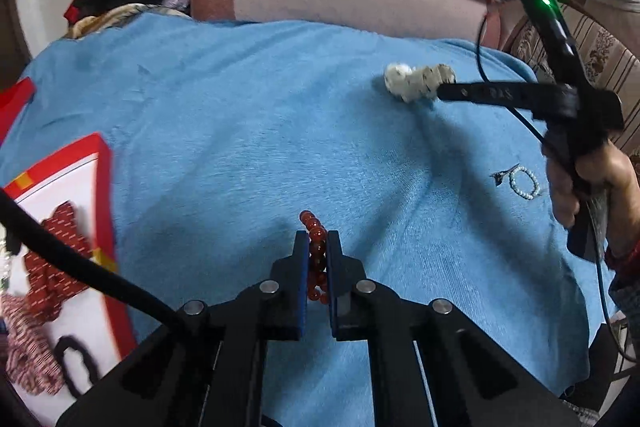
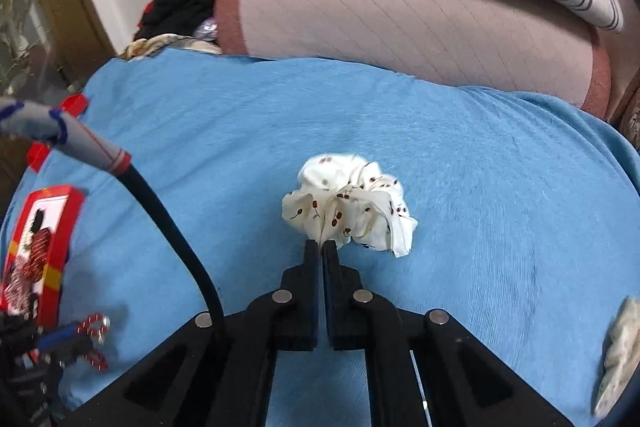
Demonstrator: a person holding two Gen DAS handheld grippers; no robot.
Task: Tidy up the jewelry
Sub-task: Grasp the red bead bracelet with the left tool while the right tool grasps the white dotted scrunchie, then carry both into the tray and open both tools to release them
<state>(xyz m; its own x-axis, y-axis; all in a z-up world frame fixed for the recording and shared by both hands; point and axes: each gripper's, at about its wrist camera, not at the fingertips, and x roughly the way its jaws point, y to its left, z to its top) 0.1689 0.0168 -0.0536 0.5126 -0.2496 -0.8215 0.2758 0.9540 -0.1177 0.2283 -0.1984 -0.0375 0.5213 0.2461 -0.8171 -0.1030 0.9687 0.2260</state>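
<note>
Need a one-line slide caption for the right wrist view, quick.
Right gripper shut on a white scrunchie over the blue cloth, red box at far left.

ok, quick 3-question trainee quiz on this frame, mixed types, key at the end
1. True or false: the left tool is shut on the red bead bracelet.
2. What does the right tool pinch? A) pearl bracelet B) white scrunchie C) hair clip
3. Fill in: the pearl bracelet lies on the blue ____, beside a hair clip.

Key: 1 true. 2 B, the white scrunchie. 3 cloth.
</note>
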